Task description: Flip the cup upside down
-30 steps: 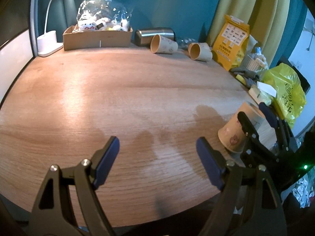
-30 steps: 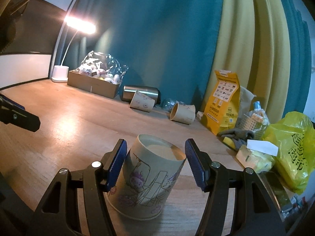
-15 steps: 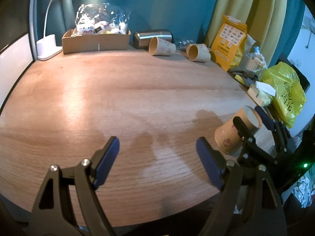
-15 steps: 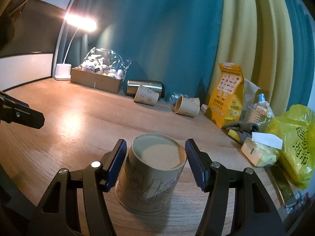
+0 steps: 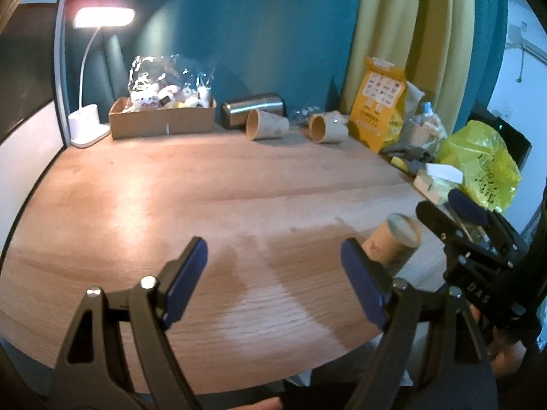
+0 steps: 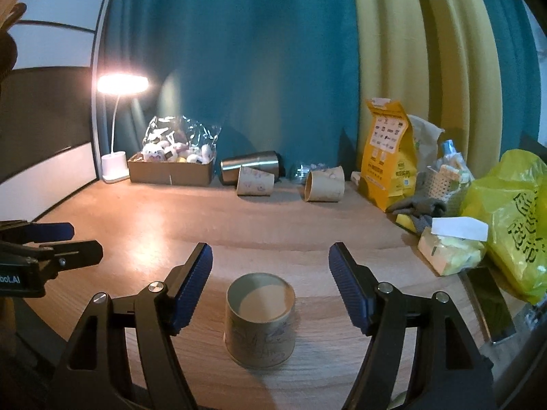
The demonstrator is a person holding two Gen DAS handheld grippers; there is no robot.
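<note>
A beige paper cup (image 6: pixel 259 319) with drawings stands upside down on the wooden table (image 6: pixel 171 232), base up, near the front edge. My right gripper (image 6: pixel 270 288) is open around it, its blue pads apart from the cup on both sides. The cup also shows in the left wrist view (image 5: pixel 393 242), partly behind my left finger. My left gripper (image 5: pixel 273 273) is open and empty over the table front, left of the cup. The right gripper (image 5: pixel 465 225) shows there at the right.
Two more paper cups (image 6: pixel 254 181) (image 6: pixel 324 184) lie on their sides at the back beside a steel flask (image 6: pixel 251 164). A cardboard box (image 6: pixel 171 171), a lamp (image 6: pixel 114 167), an orange bag (image 6: pixel 389 157) and a yellow plastic bag (image 6: pixel 512 218) line the back and right.
The right gripper has opened wide and let go of the cup, which went from tilted to standing upside down. Both grippers have drawn back a little.
</note>
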